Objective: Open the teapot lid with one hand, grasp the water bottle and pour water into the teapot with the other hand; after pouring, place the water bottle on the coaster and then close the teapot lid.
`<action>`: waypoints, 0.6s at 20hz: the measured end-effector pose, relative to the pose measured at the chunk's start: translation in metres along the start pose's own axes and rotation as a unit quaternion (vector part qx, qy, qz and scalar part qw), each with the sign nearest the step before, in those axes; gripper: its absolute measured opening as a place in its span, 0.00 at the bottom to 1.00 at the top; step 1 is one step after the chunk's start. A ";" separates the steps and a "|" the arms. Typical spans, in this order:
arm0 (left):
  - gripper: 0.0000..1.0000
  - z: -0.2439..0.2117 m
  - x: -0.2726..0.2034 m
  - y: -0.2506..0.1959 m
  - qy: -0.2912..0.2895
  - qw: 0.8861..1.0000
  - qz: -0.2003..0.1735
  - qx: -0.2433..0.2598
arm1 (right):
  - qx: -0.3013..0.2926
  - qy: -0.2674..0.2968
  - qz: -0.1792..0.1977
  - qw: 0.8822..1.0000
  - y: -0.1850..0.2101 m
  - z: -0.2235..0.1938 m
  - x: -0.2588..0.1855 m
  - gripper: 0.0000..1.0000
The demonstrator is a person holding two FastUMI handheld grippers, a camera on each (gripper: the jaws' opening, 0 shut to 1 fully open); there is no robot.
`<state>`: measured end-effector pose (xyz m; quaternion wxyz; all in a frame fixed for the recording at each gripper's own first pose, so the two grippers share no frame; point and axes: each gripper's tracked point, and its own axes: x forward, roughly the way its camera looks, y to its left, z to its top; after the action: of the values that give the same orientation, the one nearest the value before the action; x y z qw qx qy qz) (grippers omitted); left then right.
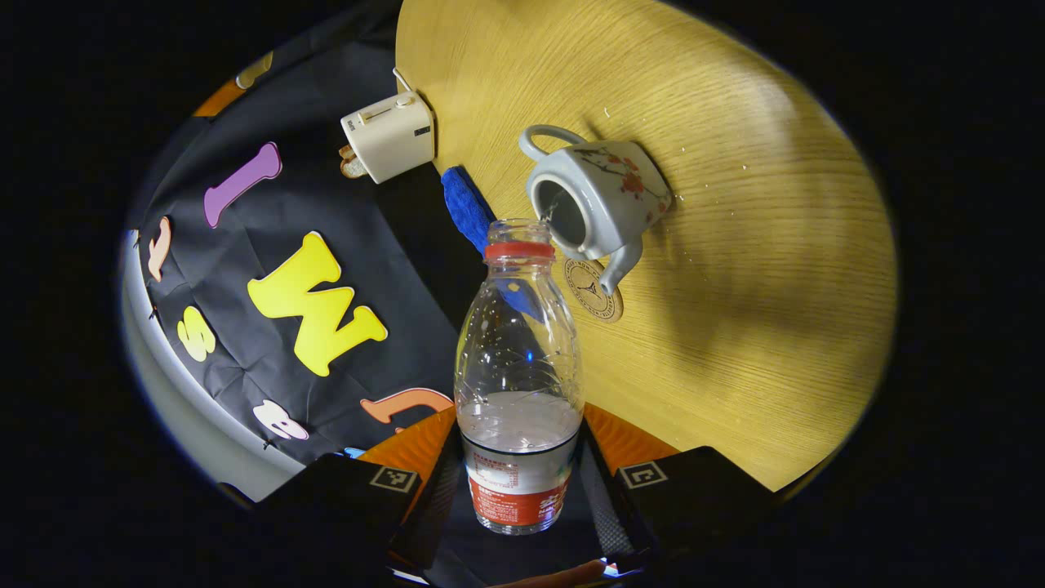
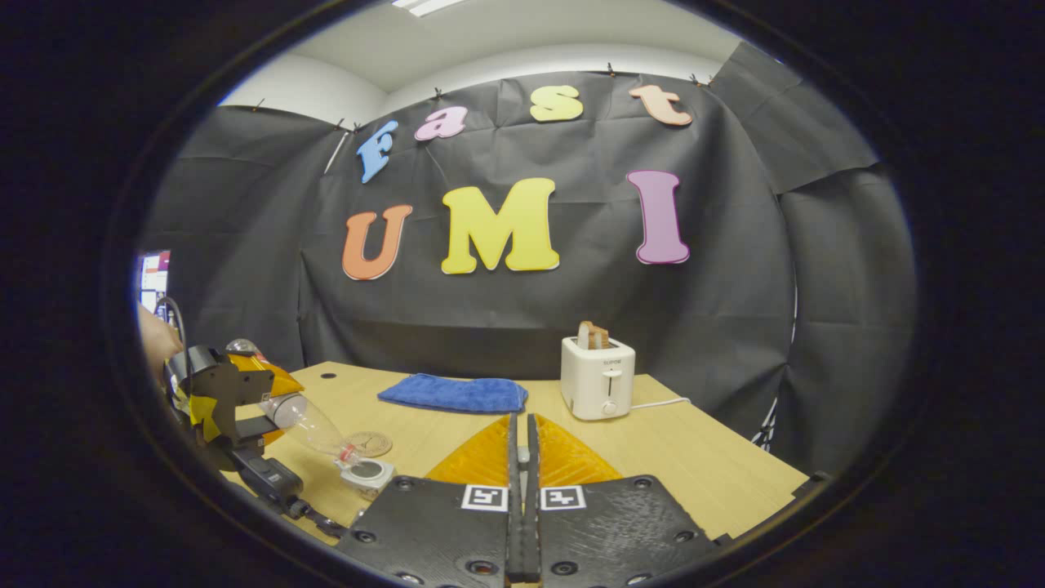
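Note:
My left gripper (image 1: 519,465) is shut on a clear water bottle (image 1: 519,351) with a red neck ring, gripped near its labelled base. The bottle is tilted, its uncapped mouth at the rim of a white flowered teapot (image 1: 600,200), and a thin trickle runs into the open top. The teapot has no lid on it. A round coaster (image 1: 593,287) lies by the spout. In the right gripper view, my right gripper (image 2: 522,433) is held above the table with its fingers together; anything pinched between them is hidden. The same view has the left gripper (image 2: 220,392), bottle (image 2: 306,420) and teapot (image 2: 367,474) at lower left.
A white toaster (image 2: 598,377) with toast in it stands at the back of the wooden table (image 2: 694,457), its cord trailing right. A folded blue cloth (image 2: 453,394) lies to its left. A hand (image 2: 155,339) holds the left gripper at the far left.

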<state>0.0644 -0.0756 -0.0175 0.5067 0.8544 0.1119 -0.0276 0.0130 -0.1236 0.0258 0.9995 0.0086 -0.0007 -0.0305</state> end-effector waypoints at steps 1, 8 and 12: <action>0.75 0.000 -0.001 0.001 0.001 1.000 0.000 0.006 | 0.001 0.000 0.000 1.000 -0.001 0.000 0.000 0.00; 0.75 0.001 -0.003 0.008 0.013 0.999 0.004 0.049 | 0.005 0.005 0.004 1.000 -0.001 -0.002 0.001 0.00; 0.75 0.004 -0.004 0.012 0.016 0.997 0.013 0.071 | -0.001 0.004 0.004 1.000 0.000 -0.002 0.001 0.00</action>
<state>0.0631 -0.0851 -0.0082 0.4433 0.8900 0.1062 -0.0151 0.0136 -0.1236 0.0240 0.9996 0.0080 0.0035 -0.0261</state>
